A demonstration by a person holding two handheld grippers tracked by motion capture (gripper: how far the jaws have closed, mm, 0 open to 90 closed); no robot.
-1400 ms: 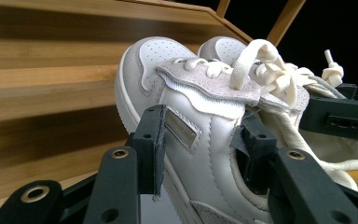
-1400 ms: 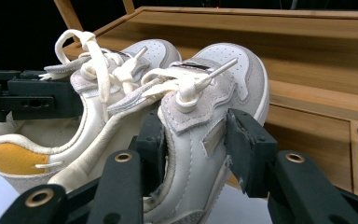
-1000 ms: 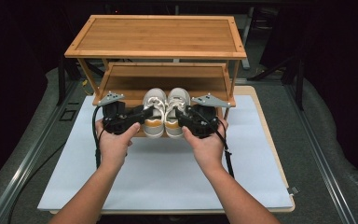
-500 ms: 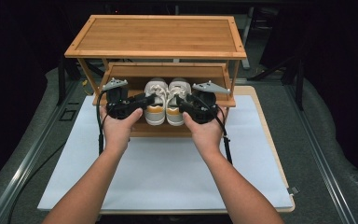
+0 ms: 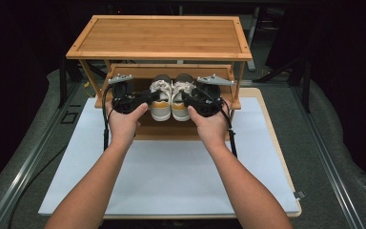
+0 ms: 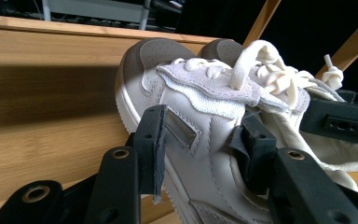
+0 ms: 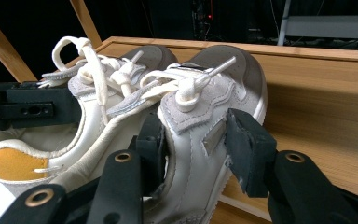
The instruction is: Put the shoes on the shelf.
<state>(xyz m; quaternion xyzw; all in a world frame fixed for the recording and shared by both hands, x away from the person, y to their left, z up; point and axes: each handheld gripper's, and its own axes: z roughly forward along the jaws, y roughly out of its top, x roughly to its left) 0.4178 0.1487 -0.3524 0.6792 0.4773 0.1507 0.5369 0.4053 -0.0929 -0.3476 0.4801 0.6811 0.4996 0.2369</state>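
Bamboo shoe rack (image 5: 124,43) crowded both sneakers; left gripper (image 6: 205,149) clamped left sneaker (image 6: 200,126), right gripper (image 7: 196,140) clamped right sneaker (image 7: 205,93); dangling laces (image 7: 93,60) risked snagging, uneven pushing could twist either shoe loose

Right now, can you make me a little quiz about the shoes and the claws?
1. True or false: each claw grips one shoe.
2. Where are the shoes? A) on the rack's top shelf B) at its lower shelf C) on the white mat
3. What colour are the heels?

Key:
1. True: the left claw clamps the left shoe, the right claw the right shoe.
2. B: at the lower shelf of the rack.
3. Yellow, in the high view.
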